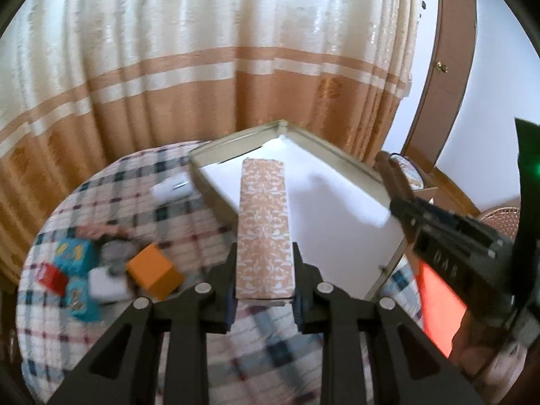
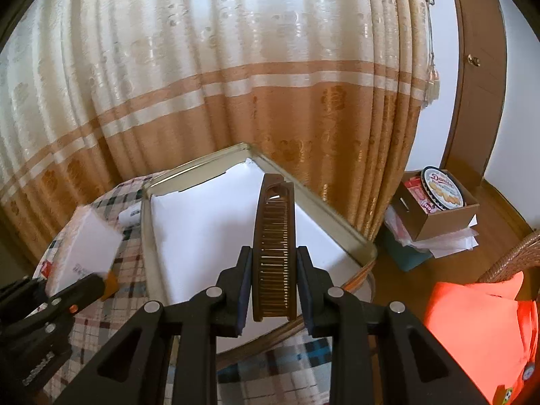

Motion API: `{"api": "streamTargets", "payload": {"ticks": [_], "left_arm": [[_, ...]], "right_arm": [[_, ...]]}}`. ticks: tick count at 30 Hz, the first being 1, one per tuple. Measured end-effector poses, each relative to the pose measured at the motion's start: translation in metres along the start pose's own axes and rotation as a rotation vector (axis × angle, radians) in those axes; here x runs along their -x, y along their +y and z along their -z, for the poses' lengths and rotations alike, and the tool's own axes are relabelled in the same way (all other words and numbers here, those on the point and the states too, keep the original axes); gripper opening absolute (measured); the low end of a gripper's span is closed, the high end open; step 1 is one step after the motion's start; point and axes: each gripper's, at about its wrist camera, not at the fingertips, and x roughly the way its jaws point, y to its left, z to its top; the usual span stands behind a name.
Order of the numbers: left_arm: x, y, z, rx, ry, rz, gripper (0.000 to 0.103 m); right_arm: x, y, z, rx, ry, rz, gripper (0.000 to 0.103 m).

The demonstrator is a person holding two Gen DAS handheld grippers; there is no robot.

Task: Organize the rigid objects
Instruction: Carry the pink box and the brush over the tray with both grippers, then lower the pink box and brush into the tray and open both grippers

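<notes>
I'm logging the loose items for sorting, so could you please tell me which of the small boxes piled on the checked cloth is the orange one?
It is the plain orange box, on the pile's right, nearest the left gripper; the others are red, blue and white.

One patterned flat box; one brown comb; one metal tray; two grippers: left, right. Blocks: one orange, one red, two teal. One Danisa biscuit tin; one cardboard box.
</notes>
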Motion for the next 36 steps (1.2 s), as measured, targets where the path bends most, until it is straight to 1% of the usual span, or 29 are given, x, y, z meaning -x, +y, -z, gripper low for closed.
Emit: {"api": "streamTargets", "payload": {"ticks": [5, 9, 15, 19, 24, 27, 29, 32, 36], "left_arm": [[-0.033, -0.014, -0.016, 0.02, 0.028, 0.054, 0.024], [-0.06, -0.024, -0.021, 0.015, 0.073, 0.051, 0.024], [-0.087, -0.029, -0.016, 0.022, 0.136, 0.044, 0.024], [-0.093, -0.031, -0.011, 0.006, 0.147, 0.023, 0.024], [-0.093, -0.034, -0.007, -0.044, 0.15, -0.003, 0.024], [-0.091, -0.032, -0.01, -0.063, 0.151, -0.018, 0.024], [-0.091, -0.029, -0.011, -0.085, 0.156, -0.058, 0.024], [-0.091, -0.02, -0.012, -0.085, 0.164, -0.055, 0.024], [-0.088, -0.013, -0.013, -0.118, 0.165, -0.095, 0.024]], "right_arm": [[-0.009, -0.003, -0.002, 0.017, 0.001, 0.006, 0.028], [-0.02, -0.006, -0.004, 0.052, 0.006, 0.018, 0.028], [-0.038, -0.006, -0.005, 0.089, 0.025, 0.015, 0.028], [-0.048, -0.007, -0.002, 0.088, 0.045, 0.016, 0.028], [-0.06, -0.005, 0.004, 0.085, 0.085, 0.01, 0.028], [-0.06, 0.0, 0.005, 0.089, 0.089, 0.011, 0.028], [-0.06, 0.004, 0.008, 0.084, 0.11, 0.0, 0.028], [-0.057, 0.013, 0.012, 0.079, 0.125, 0.003, 0.028], [-0.053, 0.023, 0.017, 0.056, 0.173, 0.005, 0.028]]}}
